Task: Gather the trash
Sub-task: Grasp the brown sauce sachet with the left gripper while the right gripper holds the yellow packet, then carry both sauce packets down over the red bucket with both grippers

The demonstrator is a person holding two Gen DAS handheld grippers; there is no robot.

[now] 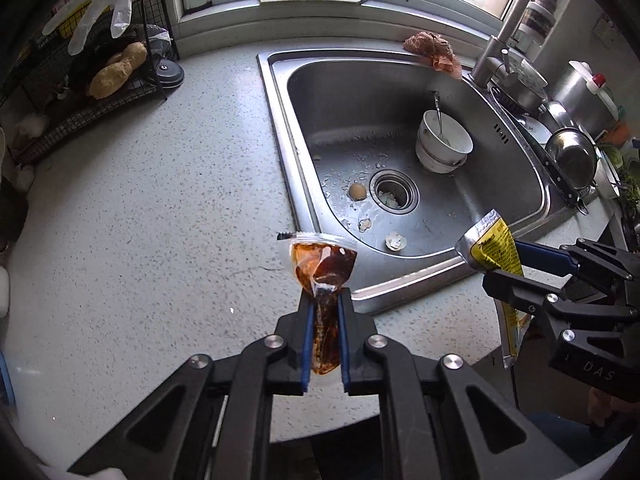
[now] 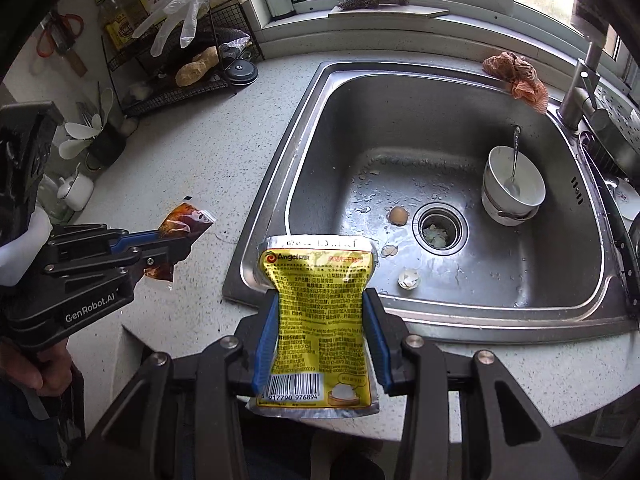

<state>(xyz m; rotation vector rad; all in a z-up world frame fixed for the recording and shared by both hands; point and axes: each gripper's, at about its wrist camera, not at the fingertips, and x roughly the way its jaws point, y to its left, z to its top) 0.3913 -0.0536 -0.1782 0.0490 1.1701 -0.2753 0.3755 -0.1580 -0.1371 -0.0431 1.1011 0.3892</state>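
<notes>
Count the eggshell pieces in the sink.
3 eggshell pieces in the sink: a brown one left of the drain, two pale ones nearer. Drain bits unclear.

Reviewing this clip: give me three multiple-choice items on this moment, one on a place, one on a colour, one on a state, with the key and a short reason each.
1. Where does the egg lie?
A. on the counter
B. in the sink, beside the drain
C. in the bowl

2. What colour is the face of the packet in the right gripper?
A. yellow
B. blue
C. white

3. What is the state of the left gripper?
A. open, holding nothing
B. shut on a spoon
C. shut on the sauce pouch

Key:
1 B: the egg rests on the floor of the sink, just left of the drain.
2 A: the printed face is yellow with silver edges.
3 C: its blue pads pinch the sauce pouch, which holds brown liquid, above the counter.
</notes>
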